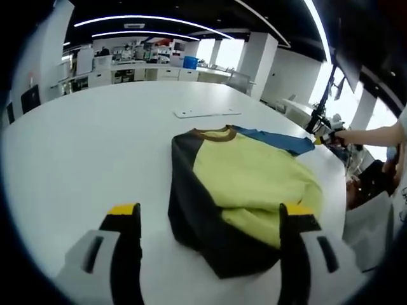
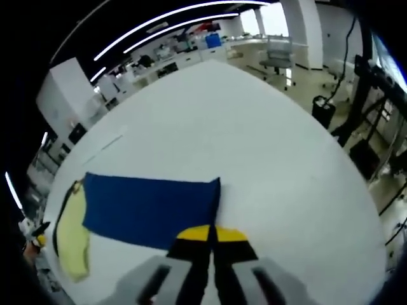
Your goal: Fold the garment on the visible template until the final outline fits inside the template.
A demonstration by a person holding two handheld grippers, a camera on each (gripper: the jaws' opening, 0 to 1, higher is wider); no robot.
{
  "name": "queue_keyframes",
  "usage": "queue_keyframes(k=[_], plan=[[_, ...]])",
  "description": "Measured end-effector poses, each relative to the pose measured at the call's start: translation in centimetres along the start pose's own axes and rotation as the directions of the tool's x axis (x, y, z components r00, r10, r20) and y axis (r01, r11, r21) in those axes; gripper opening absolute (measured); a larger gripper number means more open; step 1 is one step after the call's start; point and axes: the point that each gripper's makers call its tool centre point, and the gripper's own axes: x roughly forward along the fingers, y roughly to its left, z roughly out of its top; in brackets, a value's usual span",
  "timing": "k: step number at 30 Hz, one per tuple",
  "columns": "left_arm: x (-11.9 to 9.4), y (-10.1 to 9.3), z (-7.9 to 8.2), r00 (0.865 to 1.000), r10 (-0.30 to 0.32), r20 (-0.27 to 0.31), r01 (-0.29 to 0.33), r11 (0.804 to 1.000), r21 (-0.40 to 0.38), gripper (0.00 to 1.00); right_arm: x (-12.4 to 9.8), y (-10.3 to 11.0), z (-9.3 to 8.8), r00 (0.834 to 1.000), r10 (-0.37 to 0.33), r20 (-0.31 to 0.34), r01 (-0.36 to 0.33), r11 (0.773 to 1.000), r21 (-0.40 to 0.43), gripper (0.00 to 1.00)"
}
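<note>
A yellow garment (image 1: 254, 175) with black sides, a brown collar and a blue sleeve (image 1: 280, 141) lies partly folded on the white table (image 1: 95, 140). My left gripper (image 1: 210, 213) hovers open just in front of its near black edge, with the cloth showing between the jaws. In the right gripper view the blue sleeve (image 2: 149, 210) is spread flat, and the yellow body (image 2: 73, 238) lies at its left. My right gripper (image 2: 210, 234) is shut on the sleeve's end. In the left gripper view that gripper (image 1: 325, 137) is seen at the sleeve's tip, held by a person's arm (image 1: 375, 135).
A thin white flat sheet (image 1: 206, 113) lies on the table beyond the collar. The table's rounded edge (image 2: 343, 184) drops off to the right, with black stands (image 2: 362, 108) and a chair (image 2: 276, 60) beyond it. Office desks (image 1: 146, 67) line the back.
</note>
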Motion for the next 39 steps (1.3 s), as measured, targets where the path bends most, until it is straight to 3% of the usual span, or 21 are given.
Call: queue_keyframes(k=[3,5,7,9,18,20,22,27,33,39], plan=[[0.0,-0.1,0.0,1.000,-0.001,-0.002,0.001,1.000,-0.001,0.87,-0.3,0.2,0.1,1.000,0.010,0.022,-0.010,1.000,0.002,0.02],[-0.1,-0.1,0.0,1.000,0.000,0.000,0.000,1.000,-0.002,0.87,-0.4,0.6,0.6,0.998,0.035,0.061,-0.034,0.999,-0.026,0.18],[-0.2,-0.1,0.0,1.000,0.000,0.004,0.000,1.000,-0.002,0.87,-0.6,1.7,0.8,0.992,0.088,0.091,-0.082,0.994,-0.070,0.42],[-0.2,-0.2,0.1,1.000,0.000,0.004,0.000,1.000,-0.002,0.87,-0.8,2.1,0.6,0.992,0.094,0.090,-0.086,0.993,-0.081,0.58],[-0.4,-0.9,0.4,1.000,-0.012,0.011,0.012,1.000,0.004,0.88,-0.9,3.6,1.4,0.979,0.167,0.117,-0.149,0.978,-0.150,0.85],[-0.4,-0.8,0.5,1.000,-0.012,0.013,0.012,1.000,0.006,0.88,-1.1,4.3,1.8,0.969,0.205,0.136,-0.180,0.968,-0.176,0.91],[-0.5,-0.8,0.5,1.000,-0.014,0.015,0.014,1.000,0.001,0.88,-1.3,5.4,2.3,0.954,0.257,0.156,-0.235,0.961,-0.145,1.00],[-0.8,-0.5,0.4,1.000,-0.023,0.019,0.023,1.000,-0.009,0.88,-1.4,5.2,2.4,0.952,0.265,0.153,-0.242,0.958,-0.153,1.00],[-1.0,-0.8,-0.6,0.999,-0.047,-0.021,0.046,0.999,-0.017,0.88,-2.0,7.2,1.7,0.936,0.327,0.131,-0.295,0.931,-0.214,1.00],[-1.2,-1.1,-1.4,0.998,-0.058,-0.035,0.057,0.998,-0.025,0.89,-2.3,9.3,0.2,0.936,0.347,0.066,-0.311,0.898,-0.311,1.00]])
